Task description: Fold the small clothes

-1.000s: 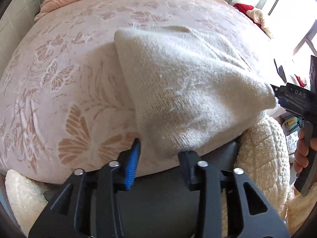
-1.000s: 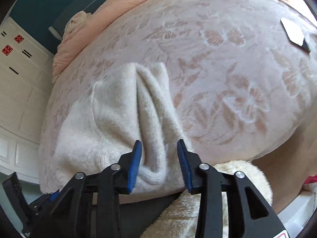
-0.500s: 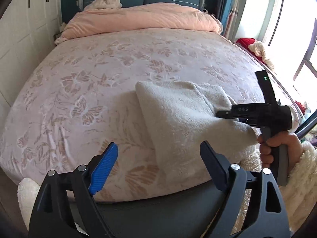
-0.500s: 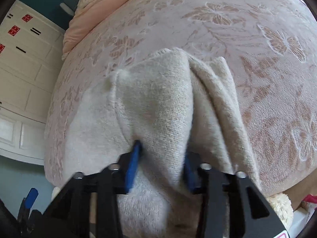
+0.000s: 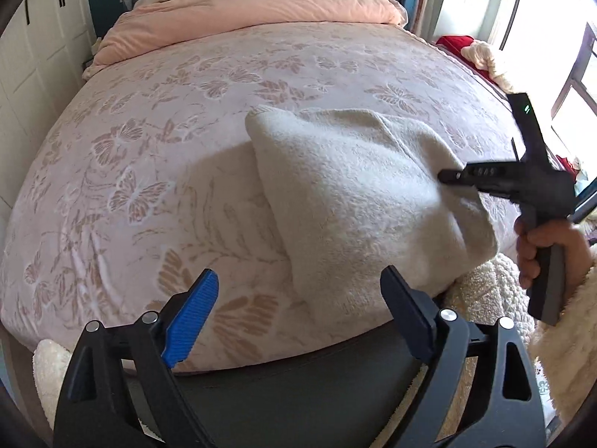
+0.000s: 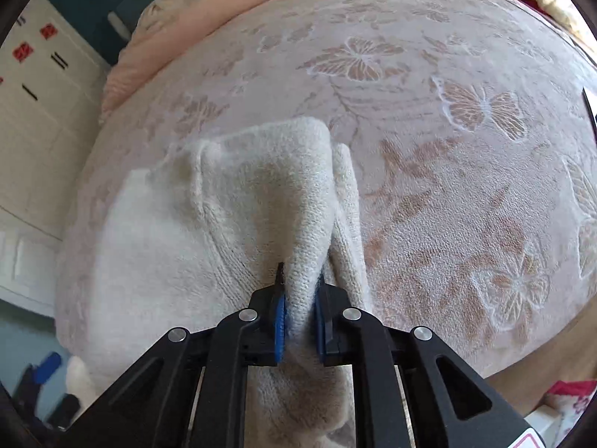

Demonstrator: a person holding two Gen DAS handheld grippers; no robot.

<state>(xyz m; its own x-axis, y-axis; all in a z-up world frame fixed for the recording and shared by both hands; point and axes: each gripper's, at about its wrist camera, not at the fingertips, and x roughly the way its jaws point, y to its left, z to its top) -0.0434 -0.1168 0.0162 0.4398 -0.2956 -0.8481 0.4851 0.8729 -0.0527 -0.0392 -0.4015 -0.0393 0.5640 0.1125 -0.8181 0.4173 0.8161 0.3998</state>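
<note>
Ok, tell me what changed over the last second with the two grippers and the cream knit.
The right gripper closed: a second ago it was open around a ridge of the cream knit, now it pinches that fold. The left gripper opened wide and pulled back from the knit's near edge, holding nothing. The knit is still on the butterfly bedspread, in the same spot.

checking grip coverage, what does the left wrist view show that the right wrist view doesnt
Left wrist only: the left gripper, jaws wide open and empty, and the hand holding the right gripper from the side.
Right wrist only: the right gripper, jaws shut on a pinched fold.
Both: the cream knit garment on the butterfly bedspread.
</note>
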